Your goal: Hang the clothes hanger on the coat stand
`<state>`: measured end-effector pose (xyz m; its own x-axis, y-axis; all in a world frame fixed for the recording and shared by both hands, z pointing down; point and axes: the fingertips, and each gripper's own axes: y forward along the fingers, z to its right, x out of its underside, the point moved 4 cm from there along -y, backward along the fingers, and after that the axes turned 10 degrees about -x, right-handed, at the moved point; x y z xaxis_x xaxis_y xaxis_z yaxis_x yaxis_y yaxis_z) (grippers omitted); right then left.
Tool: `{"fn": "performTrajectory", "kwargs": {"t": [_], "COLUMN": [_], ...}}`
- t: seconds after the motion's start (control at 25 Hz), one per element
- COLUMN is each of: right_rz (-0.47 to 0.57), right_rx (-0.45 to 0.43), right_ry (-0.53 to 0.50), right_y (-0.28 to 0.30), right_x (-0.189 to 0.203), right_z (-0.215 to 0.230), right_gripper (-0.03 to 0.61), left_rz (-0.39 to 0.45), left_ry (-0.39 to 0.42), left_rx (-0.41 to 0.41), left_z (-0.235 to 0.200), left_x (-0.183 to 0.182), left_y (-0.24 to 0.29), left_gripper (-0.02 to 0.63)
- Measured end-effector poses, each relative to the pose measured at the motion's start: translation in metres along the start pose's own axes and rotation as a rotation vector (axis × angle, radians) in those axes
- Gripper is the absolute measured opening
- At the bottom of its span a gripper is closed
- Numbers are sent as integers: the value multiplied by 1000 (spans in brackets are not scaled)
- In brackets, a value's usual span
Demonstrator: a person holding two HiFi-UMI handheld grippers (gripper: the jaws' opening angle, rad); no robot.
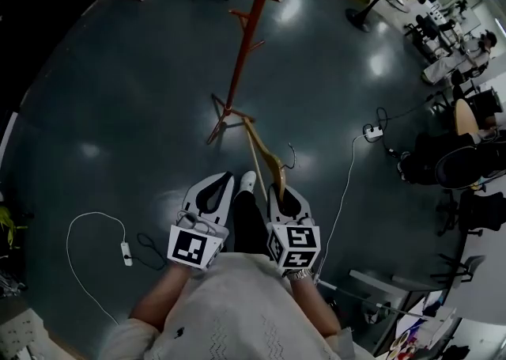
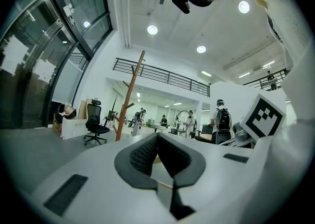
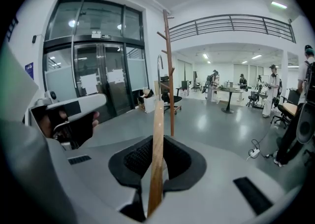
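Step in hand: transport of the hanger to the stand. No hanging has begun.

1. The right gripper [image 1: 278,191] pinches the clothes hanger [image 1: 265,157] by 1 of its wooden arms. The arm passes between the dark, ribbed pads and rises ahead of the jaws. The hanger is smooth, light, varnished wood with a thin metal hook [image 3: 158,70] at its top.
2. The left gripper [image 1: 221,183] is empty. Its jaws are pressed together with nothing between them. It is held just beside the right gripper.
3. The coat stand [image 1: 249,30] is on the glossy dark grey floor [image 1: 118,113], ahead of you and apart from the hanger. It is a slim reddish wooden pole on splayed feet, with short upward-angled pegs [image 3: 162,36].

Next move, as judged: step closer, raise the right gripper, and turn the hook's open side toward 1 peg. Lower the hook over the peg before you spread the jaws. The hook is narrow and the peg short, so align carefully.
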<state>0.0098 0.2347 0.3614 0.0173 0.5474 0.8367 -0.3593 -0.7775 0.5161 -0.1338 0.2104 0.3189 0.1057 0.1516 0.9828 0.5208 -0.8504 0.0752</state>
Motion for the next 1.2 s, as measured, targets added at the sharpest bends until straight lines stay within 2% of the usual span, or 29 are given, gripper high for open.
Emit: {"fn": "performTrajectory", "kwargs": {"t": [0.28, 0.44, 0.52, 0.64, 0.72, 0.8, 1.0, 1.2], "right_rz": [-14, -20, -35, -70, -89, -106, -145, -187], "right_rx": [-5, -14, -29, -37, -41, -44, 6, 32], "right_ry": [-17, -38, -42, -100, -144, -160, -156, -150], "right_y": [74, 122, 145, 177, 198, 218, 265, 323], "right_x": [-43, -76, -89, -104, -113, -117, -111, -90], "right_z": [66, 113, 131, 153, 171, 191, 207, 219], "right_gripper": [69, 69, 69, 69, 69, 69, 69, 69], "left_rz": [-36, 28, 26, -17, -6, -6, -29, -2], "left_ry": [20, -10, -7, 36, 28, 18, 8, -68], "left_rx": [-37, -71, -90, -109, -143, -168, -155, -159], "left_z": [-21, -28, -36, -49, -55, -57, -75, -88], "left_x": [1, -17, -23, -25, -26, -24, -24, -34], "left_y": [92, 164, 194, 223, 244, 267, 293, 316], "left_gripper": [12, 12, 12, 12, 12, 12, 12, 12]}}
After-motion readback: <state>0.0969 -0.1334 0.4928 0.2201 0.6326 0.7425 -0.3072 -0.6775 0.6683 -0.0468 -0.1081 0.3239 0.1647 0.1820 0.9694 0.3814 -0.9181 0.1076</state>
